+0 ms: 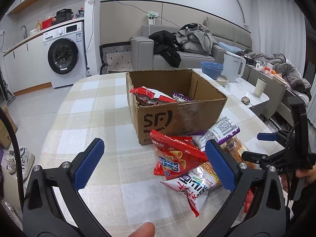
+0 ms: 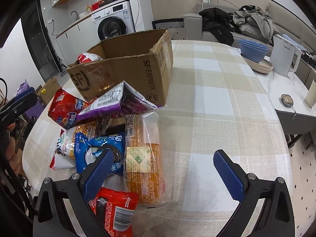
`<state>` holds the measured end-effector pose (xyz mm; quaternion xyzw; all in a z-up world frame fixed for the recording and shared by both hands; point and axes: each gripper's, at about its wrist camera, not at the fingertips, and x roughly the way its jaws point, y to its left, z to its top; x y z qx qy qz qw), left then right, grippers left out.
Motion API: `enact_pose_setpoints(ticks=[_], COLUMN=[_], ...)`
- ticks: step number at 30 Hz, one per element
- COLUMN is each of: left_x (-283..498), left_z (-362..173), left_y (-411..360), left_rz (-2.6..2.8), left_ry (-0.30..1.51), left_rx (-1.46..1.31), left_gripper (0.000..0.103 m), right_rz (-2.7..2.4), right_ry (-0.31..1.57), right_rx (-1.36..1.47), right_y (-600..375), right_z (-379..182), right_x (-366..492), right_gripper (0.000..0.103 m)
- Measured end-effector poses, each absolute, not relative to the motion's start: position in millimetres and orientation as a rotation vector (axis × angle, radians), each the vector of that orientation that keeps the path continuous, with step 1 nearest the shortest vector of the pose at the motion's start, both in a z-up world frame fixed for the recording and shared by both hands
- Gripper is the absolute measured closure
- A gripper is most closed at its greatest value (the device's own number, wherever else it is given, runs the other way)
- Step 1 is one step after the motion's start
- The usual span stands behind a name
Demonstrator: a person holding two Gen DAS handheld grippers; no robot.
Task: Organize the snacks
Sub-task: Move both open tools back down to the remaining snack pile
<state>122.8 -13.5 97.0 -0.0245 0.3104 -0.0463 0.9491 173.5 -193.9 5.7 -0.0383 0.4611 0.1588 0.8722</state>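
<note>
Two bags already lie inside the cardboard box, a red-and-white one and a purple one, so the sorting looks partly done, with the pile on the checked tablecloth still to go. That pile sits just in front of the box's printed wall: a red snack bag on top, a white-and-red bag below it, a purple-edged packet leaning against the cardboard, a blue cookie packet and a long clear pack of orange crackers.

The left gripper hangs with its blue fingers spread wide and nothing between them, its right finger in front of the pile. The right gripper is likewise spread and empty, its left finger over the blue packet.

The next move likely calls for closing on one loose bag, probably the red one on top, and lifting it over the box rim. The overlapping bags may drag each other along.

The stacked blue bowls and white kettle stand well apart
</note>
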Motion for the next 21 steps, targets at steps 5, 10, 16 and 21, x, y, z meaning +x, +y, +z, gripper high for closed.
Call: enact_pose_setpoints(ticks=[5,10,16,21], left_x=[125,127,128,130], left_z=[91,86,79,72], left_y=[-19,-27,-34,-38], left_rz=[-0.103,-0.12,-0.14,-0.153], left_ry=[0.645,0.656,0.674,0.689], left_rx=[-0.041,-0.022,0.004,0.012], left_gripper=[0.001,0.001,0.001,0.001], right_rz=[0.345,0.333,0.322,0.33], right_ry=[0.989,0.988,0.989,0.995], right_rx=[-0.066,-0.077,-0.068,-0.061], right_y=[-189,-185,-188,-190], right_z=[-1,-5,-5,-6], right_x=[175,176,177,177], right_gripper=[0.0,0.0,0.0,0.0])
